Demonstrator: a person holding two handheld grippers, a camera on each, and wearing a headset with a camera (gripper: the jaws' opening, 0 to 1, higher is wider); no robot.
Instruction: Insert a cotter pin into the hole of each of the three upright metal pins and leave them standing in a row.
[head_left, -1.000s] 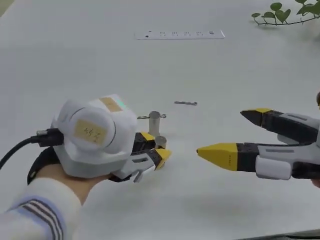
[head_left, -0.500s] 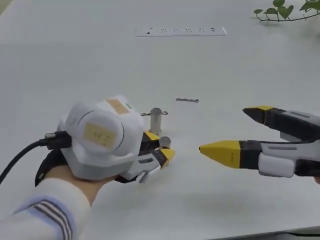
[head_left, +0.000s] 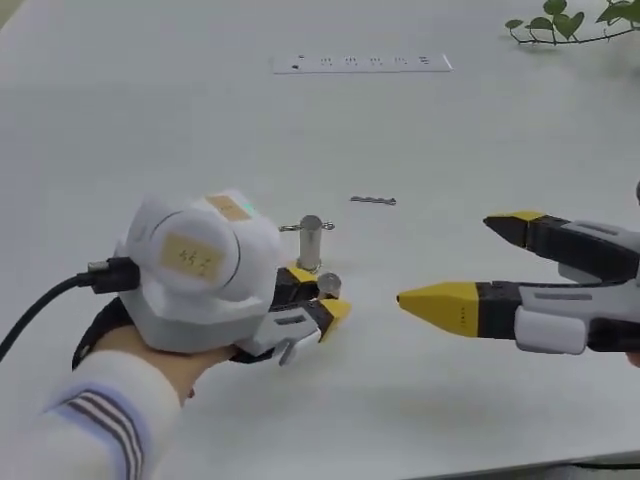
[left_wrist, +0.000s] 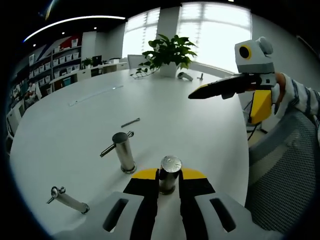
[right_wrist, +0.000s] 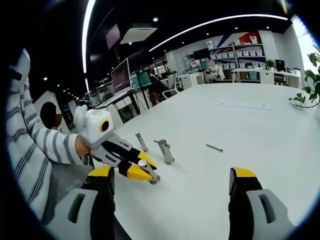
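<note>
Bare cylindrical steel pin (left_wrist: 170, 172): clamping it upright in the left gripper (head_left: 318, 292), just nearer than the upright steel pin (left_wrist: 123, 151) already carrying a cotter. Holding the right gripper (head_left: 442, 260) wide open, empty, right of both. Likely risking a tipped neighbour if the left jaws swing sideways.

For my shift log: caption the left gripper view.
Left hand-held gripper shut on an upright grey metal pin; a cotter-pinned grey metal pin stands beyond it.
</note>
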